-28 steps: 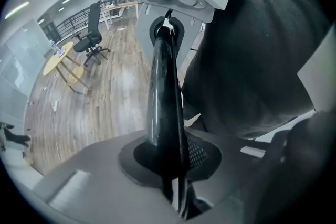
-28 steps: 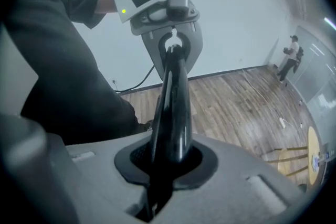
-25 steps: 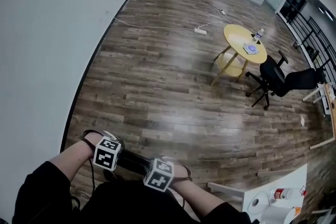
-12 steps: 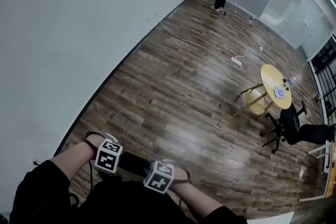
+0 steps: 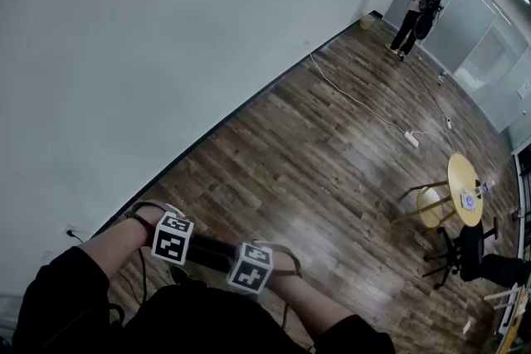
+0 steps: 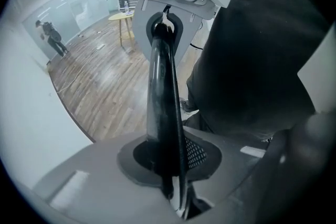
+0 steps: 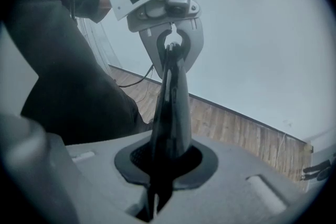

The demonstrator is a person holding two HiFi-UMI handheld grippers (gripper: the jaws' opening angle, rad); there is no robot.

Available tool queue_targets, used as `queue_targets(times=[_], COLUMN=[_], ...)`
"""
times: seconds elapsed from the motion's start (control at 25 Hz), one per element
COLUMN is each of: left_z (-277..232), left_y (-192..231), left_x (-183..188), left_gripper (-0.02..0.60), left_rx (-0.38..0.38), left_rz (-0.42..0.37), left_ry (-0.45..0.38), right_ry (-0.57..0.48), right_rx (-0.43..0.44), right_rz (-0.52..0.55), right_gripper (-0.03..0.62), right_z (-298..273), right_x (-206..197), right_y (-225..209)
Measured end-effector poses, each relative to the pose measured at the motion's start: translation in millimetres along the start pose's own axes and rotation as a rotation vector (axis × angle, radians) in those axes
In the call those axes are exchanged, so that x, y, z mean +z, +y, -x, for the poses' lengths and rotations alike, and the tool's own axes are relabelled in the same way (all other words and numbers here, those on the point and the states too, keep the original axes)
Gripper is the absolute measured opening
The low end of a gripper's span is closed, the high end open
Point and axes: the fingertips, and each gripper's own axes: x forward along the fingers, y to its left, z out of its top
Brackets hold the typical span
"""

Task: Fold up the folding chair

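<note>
You hold the chair bar (image 5: pixel 208 254) in both: left gripper (image 6: pixel 171 192) and right gripper (image 7: pixel 154 194) pinched narrow on it. It runs straight across between them, so neither's nearer.

Wood floor (image 5: pixel 315 153) lies beyond the jaws. Far from them, a white cord (image 5: pixel 411 138), a yellow table (image 5: pixel 465 188) and a black chair (image 5: pixel 469 249) sit on it.

A bare white wall (image 5: pixel 166 54) runs alongside the wood plank floor (image 5: pixel 315 170). A white cable (image 5: pixel 357 99) trails over the boards to a power strip (image 5: pixel 411 139). Off to the right stands a round yellow table (image 5: pixel 460 178), with a black office chair (image 5: pixel 469 257) just beside it. A person (image 5: pixel 417 8) wearing a backpack stands at the far end.
</note>
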Motion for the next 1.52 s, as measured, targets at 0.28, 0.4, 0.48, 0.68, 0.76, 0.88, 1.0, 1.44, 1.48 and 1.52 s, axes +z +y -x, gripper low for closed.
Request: queue_targets(times=[0.28, 0.4, 0.48, 0.68, 0.76, 0.88, 1.0, 1.44, 1.48, 1.52], left_z=[29.6, 44.4, 50.7, 63.4, 66.3, 77.4, 90.3, 106.5, 106.9, 107.6], left_y=[-4.2, -10.4, -14.9, -26.8, -33.7, -41.3, -39.4, -15.9, -14.2, -12.4], left_x=[-98.9, -141.4, -168.1, -224.2, -241.7, -263.0, -281.5, -342.9, -347.2, -351.8], left_gripper=[0.054, 0.055, 0.055, 0.057, 0.055, 0.055, 0.057, 0.055, 0.057, 0.057], left_rx=[0.037, 0.053, 0.063, 0.095, 0.11, 0.128, 0.141, 0.173, 0.18, 0.188], left_rz=[0.174, 0.245, 0.29, 0.412, 0.474, 0.555, 0.632, 0.94, 0.966, 0.99], left_ry=[0.001, -0.005, -0.012, 0.003, 0.001, -0.005, -0.029, -0.048, -0.05, -0.05], right_ry=[0.014, 0.022, 0.027, 0.065, 0.071, 0.066, 0.069, 0.074, 0.073, 0.071], right_rx=[0.078, 0.111, 0.129, 0.176, 0.198, 0.226, 0.257, 0.393, 0.399, 0.403], right_rz=[0.164, 0.231, 0.275, 0.421, 0.479, 0.547, 0.621, 0.876, 0.899, 0.92], right_gripper=[0.049, 0.049, 0.049, 0.052, 0.052, 0.052, 0.051, 0.051, 0.051, 0.051], right_z=[-35.0, -48.0, -58.3, -83.3, -91.6, -96.1, -97.5, -125.5, -128.1, -130.5], right_x=[98.0, 142.6, 170.2, 224.4, 242.4, 270.2, 298.3, 370.2, 375.6, 381.2], right_y=[-17.3, -22.0, -24.0, -25.5, -24.1, -24.7, -34.3, -77.2, -80.8, -84.2])
